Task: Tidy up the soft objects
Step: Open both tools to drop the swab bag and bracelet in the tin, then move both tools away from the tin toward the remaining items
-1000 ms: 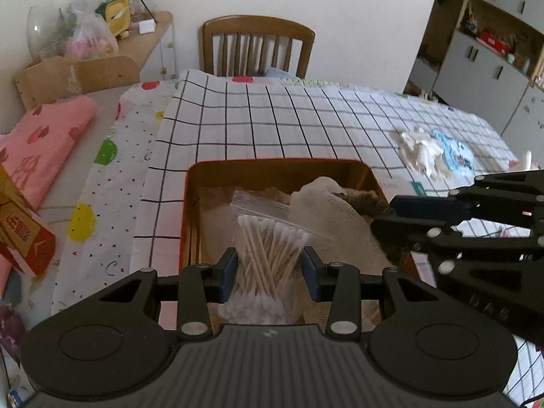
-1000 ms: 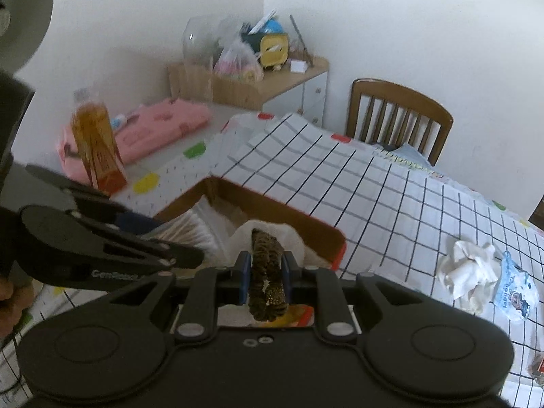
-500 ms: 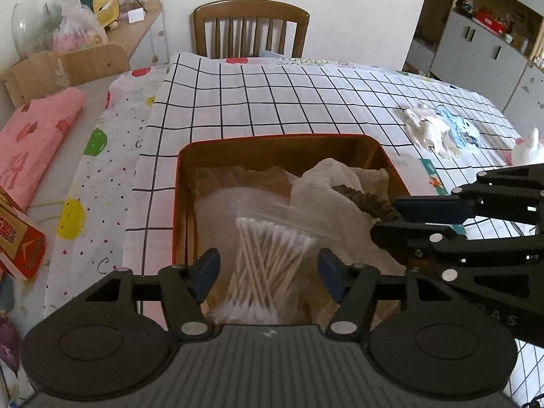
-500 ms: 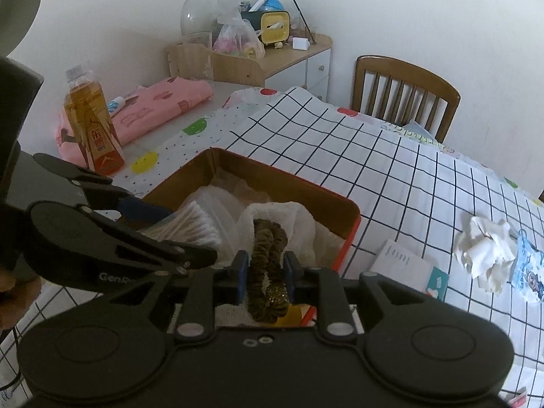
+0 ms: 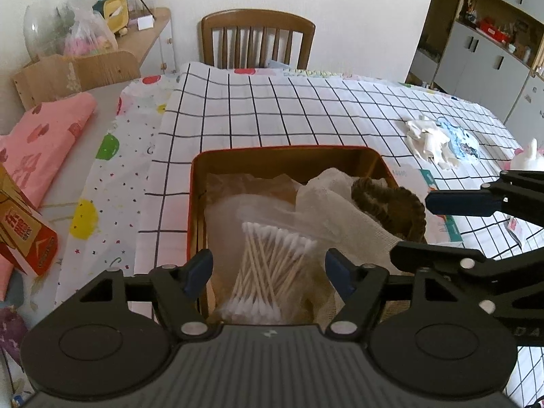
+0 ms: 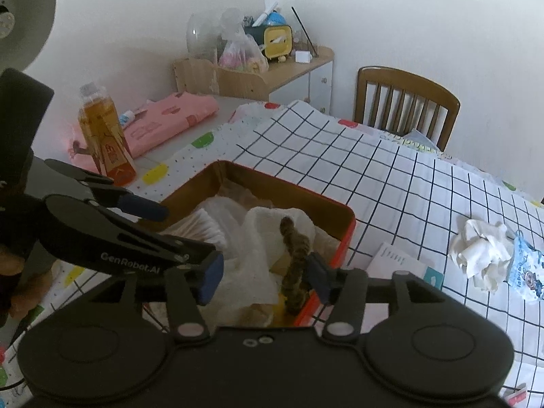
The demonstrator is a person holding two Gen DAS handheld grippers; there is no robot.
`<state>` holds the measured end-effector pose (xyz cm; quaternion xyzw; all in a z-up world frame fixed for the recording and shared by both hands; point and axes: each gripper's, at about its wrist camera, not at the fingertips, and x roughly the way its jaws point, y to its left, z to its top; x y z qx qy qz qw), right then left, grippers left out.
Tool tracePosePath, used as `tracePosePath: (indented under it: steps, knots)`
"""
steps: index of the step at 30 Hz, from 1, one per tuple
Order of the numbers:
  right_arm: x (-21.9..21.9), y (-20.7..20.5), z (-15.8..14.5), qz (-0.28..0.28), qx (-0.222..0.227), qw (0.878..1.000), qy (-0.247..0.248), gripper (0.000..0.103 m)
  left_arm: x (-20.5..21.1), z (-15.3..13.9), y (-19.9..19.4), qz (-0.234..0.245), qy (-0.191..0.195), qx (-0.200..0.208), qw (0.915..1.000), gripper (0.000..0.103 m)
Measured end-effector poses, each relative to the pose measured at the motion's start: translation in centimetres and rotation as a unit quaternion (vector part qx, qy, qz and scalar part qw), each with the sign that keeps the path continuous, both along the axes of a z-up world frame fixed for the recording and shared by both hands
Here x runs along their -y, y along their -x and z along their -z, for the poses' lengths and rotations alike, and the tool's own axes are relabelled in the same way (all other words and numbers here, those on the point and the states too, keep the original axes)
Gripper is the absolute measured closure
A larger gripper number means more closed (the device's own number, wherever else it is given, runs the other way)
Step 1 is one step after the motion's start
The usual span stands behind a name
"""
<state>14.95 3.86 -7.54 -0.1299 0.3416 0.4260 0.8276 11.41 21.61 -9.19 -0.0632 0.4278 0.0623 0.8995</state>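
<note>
An orange box [image 5: 199, 210] [image 6: 346, 234] sits on the checked tablecloth. In it lie a clear bag of cotton swabs [image 5: 268, 268] [image 6: 204, 226], a white gauze cloth [image 5: 340, 210] [image 6: 261, 238] and a brown scrunchie [image 5: 391, 204] [image 6: 295, 255]. My left gripper [image 5: 268, 272] is open above the swab bag, not touching it. My right gripper [image 6: 265, 275] is open over the box; the scrunchie rests against its right finger. The right gripper also shows in the left wrist view [image 5: 469, 227].
A crumpled white cloth [image 5: 428, 136] [image 6: 479, 251] and a blue packet [image 5: 464, 139] [image 6: 525, 273] lie at the table's right. A white card [image 6: 397, 261] lies beside the box. A tea bottle [image 6: 105, 139], pink cloth [image 5: 37, 142] and chair [image 5: 256, 40] stand around.
Both grippers have opened. The left let go of the swab bag and the right let go of the scrunchie, which now lies in the box. Both pulled back a little.
</note>
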Motion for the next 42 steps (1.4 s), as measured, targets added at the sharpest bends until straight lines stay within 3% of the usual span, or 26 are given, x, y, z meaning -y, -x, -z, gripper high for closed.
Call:
tracePosePath:
  steps: [8,12,21,24,34,39,42]
  knots:
    - [1.9,0.6,-1.7,0.001,0.006,1.000,-0.028,0.041,1.0,-2.4,1.3,-0.001,-0.008,0.031,0.9995,0.030]
    - [2.9,1.0,-2.8,0.002,0.005,0.999,-0.041,0.041,2.2,-4.0,2.0,0.009,-0.015,0.051,0.9986,0.023]
    - [6.8,1.7,-5.4,0.015,0.017,0.997,-0.072,0.036,6.1,-7.1,2.7,0.028,-0.015,0.089,0.9955,0.022]
    - [8.6,1.7,-6.0,0.023,0.021,0.996,-0.082,0.032,7.6,-7.8,2.6,0.034,-0.014,0.095,0.9948,0.017]
    - [14.8,1.4,-6.9,0.060,0.032,0.993,-0.099,0.023,13.1,-8.9,1.4,0.057,-0.012,0.107,0.9925,0.016]
    - [18.1,0.9,-6.7,0.083,0.034,0.991,-0.103,0.019,15.9,-8.9,0.4,0.072,-0.008,0.115,0.9907,0.007]
    - [20.2,0.4,-6.3,0.100,0.032,0.989,-0.104,0.016,17.5,-8.7,-0.2,0.080,-0.003,0.118,0.9898,0.006]
